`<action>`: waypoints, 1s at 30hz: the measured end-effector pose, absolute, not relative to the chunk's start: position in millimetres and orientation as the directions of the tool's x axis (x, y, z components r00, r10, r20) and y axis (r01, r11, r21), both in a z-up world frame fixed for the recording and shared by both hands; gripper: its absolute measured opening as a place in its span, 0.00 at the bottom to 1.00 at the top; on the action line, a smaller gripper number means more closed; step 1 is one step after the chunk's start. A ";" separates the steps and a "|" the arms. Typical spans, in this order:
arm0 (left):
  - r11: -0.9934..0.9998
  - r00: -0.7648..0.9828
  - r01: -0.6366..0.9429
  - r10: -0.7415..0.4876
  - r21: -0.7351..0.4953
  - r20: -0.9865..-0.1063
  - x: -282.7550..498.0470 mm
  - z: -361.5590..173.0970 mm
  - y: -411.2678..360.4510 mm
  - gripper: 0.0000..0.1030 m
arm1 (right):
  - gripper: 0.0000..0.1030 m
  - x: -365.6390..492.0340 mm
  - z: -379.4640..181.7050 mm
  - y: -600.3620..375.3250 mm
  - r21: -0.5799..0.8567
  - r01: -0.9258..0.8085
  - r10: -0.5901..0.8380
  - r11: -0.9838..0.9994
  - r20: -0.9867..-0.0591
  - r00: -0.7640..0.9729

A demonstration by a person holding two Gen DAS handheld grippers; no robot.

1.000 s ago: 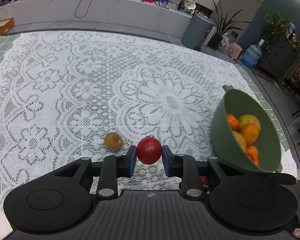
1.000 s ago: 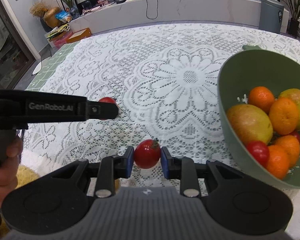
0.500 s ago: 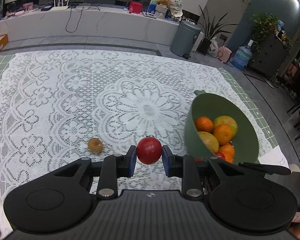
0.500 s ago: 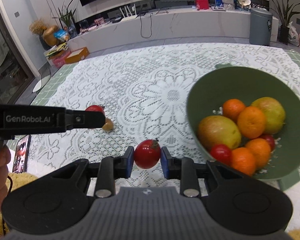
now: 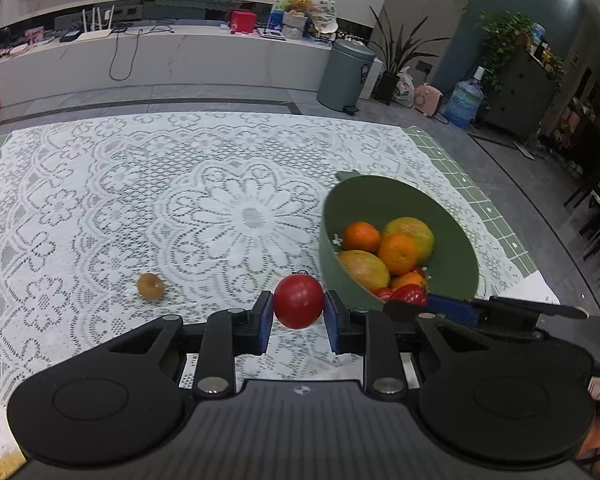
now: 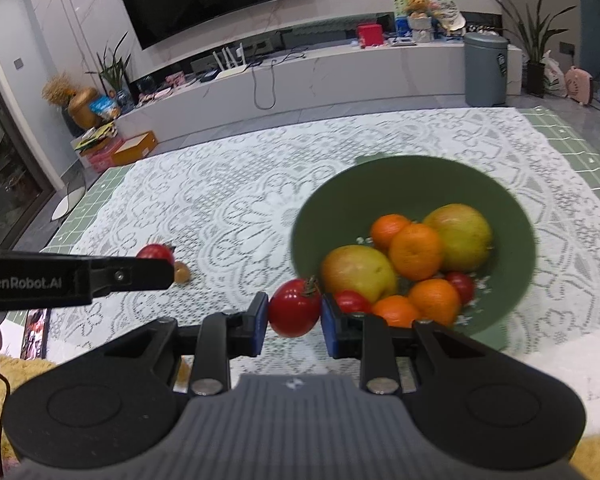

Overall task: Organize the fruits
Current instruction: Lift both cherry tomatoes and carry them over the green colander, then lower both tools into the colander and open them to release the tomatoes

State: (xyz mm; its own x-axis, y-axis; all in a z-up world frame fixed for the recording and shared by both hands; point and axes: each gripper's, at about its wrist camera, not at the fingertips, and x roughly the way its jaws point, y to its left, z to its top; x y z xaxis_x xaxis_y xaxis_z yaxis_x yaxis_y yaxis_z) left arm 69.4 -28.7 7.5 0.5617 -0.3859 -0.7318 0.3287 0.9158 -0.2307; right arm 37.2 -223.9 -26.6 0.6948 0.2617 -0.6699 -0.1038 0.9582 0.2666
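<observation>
Green bowl [image 6: 516, 216], white lace tablecloth [image 5: 100, 208]

Both fisheyes ride close behind their tongs, angled down across the lace-covered counter [image 5: 100, 200] toward the far wall. Left view sits left of the green bowl [image 5: 452, 240]; right view faces it head-on. Shared: bowl, counter.

A table covered by a white lace tablecloth [image 5: 100, 208] fills the middle of the left wrist view, with green grid-patterned edging at its sides. A green bowl [image 5: 384, 200] sits on it at centre right, and a small brown fruit [image 5: 151, 286] lies at lower left.
</observation>
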 end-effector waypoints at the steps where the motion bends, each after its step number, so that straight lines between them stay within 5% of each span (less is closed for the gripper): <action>1: 0.914 0.561 0.335 -0.388 -0.228 -0.731 68.6 8.1 -31.6 0.29 | 0.24 36.0 -25.8 -227.2 0.264 -0.099 0.256 0.960 -0.666 0.700; 30: 0.863 0.502 0.464 -0.441 -0.199 -0.744 76.6 2.0 -104.3 0.29 | 0.24 30.1 -17.4 -290.8 0.061 -0.018 0.054 0.998 -0.662 0.748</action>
State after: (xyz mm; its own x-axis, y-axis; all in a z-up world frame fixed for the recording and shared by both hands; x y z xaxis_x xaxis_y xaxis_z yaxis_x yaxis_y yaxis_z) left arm 76.6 -104.3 2.0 0.5022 -0.4412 -0.7437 0.4642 0.8632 -0.1986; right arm 30.1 -290.8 -17.4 0.7480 0.0538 -0.6616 -0.0175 0.9980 0.0613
